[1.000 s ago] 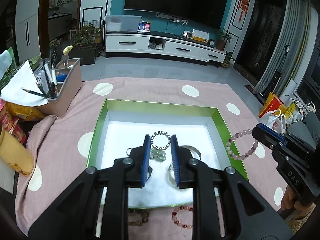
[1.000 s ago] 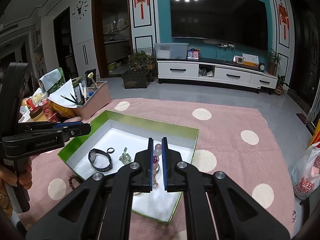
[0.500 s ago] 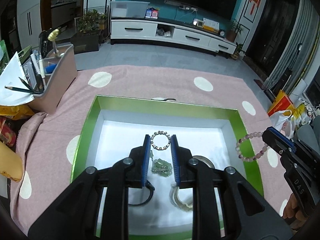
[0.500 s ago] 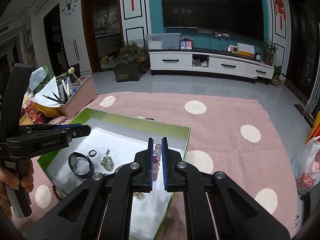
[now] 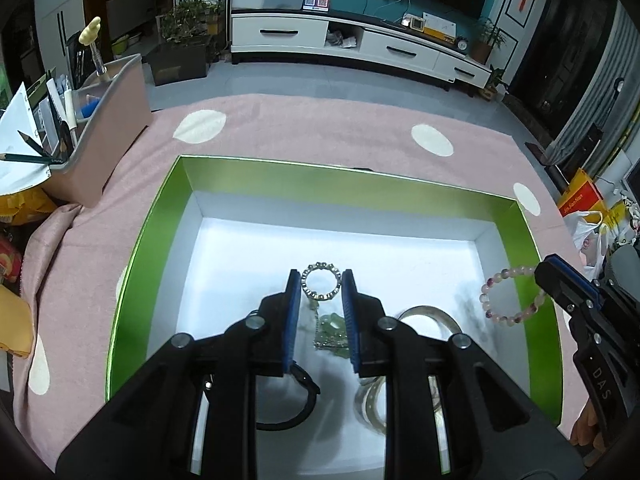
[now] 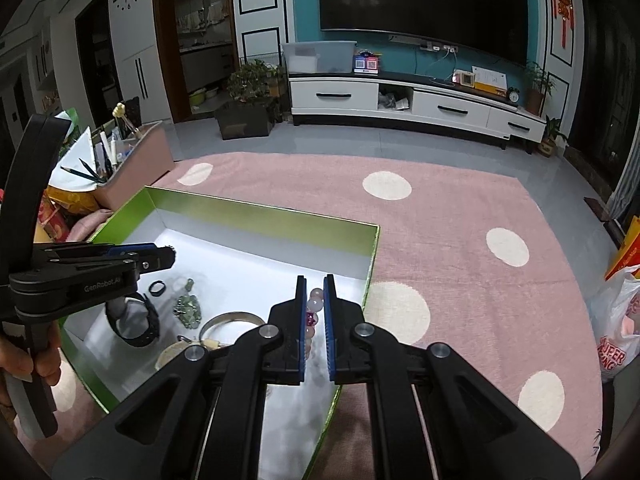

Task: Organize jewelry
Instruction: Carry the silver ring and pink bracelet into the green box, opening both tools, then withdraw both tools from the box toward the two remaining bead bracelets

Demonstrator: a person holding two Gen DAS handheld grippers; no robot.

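My right tool (image 6: 312,320) pinches the pale pink bead bracelet (image 5: 510,295) above the right edge of the green box with white floor (image 5: 160,216); I should lower it into the free corner before releasing. My left tool (image 5: 321,312) hangs spread over the small metal ring (image 5: 320,282)

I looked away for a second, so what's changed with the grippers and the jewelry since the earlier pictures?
The left gripper moved forward over the green box, still open around the small beaded ring. The right gripper carried the pale bead bracelet in over the box's right edge, still shut on it. The jewelry inside stayed put.
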